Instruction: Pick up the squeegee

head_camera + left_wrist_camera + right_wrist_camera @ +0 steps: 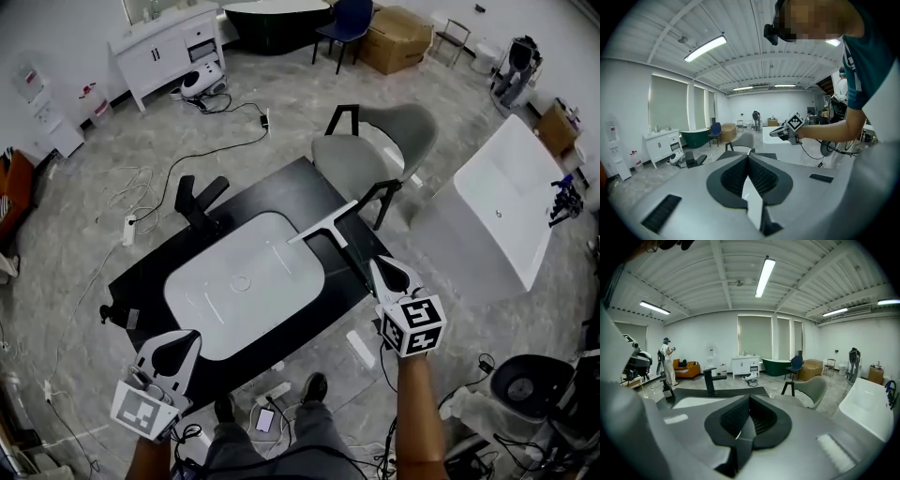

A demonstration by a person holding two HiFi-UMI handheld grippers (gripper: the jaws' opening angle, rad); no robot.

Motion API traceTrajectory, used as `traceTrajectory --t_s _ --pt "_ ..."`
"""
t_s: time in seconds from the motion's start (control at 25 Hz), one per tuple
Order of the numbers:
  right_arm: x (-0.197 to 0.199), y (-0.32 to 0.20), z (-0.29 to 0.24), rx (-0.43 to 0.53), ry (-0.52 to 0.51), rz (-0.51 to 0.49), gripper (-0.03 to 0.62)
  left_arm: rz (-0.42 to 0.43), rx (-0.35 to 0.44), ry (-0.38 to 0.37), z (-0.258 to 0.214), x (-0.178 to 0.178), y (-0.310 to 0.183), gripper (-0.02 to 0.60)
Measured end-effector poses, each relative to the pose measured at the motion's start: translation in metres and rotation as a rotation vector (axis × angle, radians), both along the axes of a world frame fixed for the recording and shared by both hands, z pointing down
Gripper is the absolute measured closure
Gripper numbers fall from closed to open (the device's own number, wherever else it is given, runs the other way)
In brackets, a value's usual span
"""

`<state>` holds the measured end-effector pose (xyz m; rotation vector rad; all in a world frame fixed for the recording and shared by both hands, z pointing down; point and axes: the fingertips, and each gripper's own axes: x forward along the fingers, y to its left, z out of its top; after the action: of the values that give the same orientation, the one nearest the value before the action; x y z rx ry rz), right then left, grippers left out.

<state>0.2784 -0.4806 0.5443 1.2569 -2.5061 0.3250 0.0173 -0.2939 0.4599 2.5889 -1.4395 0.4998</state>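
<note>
The squeegee [325, 225], white with a long blade and a short handle, lies on the black table [309, 187] at the right end of the white basin [202, 305]. My right gripper [386, 269] hovers just right of and below the squeegee's handle, apart from it, jaws shut with nothing between them. My left gripper [176, 342] is at the table's near left edge, far from the squeegee, also shut and empty. In the left gripper view its jaws [748, 155] meet, and the right gripper [785, 131] shows beyond them. The right gripper view [750, 397] hides the squeegee.
A black faucet [199, 202] stands at the basin's far left side. A grey chair [375, 150] sits behind the table, and a white bathtub [497, 206] lies to the right. Cables and a power strip [129, 230] trail on the floor. A person [669, 361] stands far off.
</note>
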Motion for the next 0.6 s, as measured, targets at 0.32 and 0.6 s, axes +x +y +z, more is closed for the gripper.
traceTrajectory --t_s 0.32,0.6 --pt "-0.010 -0.025 0.036 -0.031 0.016 -0.008 0.582 -0.066 -0.065 0.002 0.035 -0.016 -0.005 0.577" --pt "-0.017 -0.044 0.070 -0.061 0.042 -0.032 0.569 -0.101 -0.109 0.011 0.062 -0.023 -0.006 0.577"
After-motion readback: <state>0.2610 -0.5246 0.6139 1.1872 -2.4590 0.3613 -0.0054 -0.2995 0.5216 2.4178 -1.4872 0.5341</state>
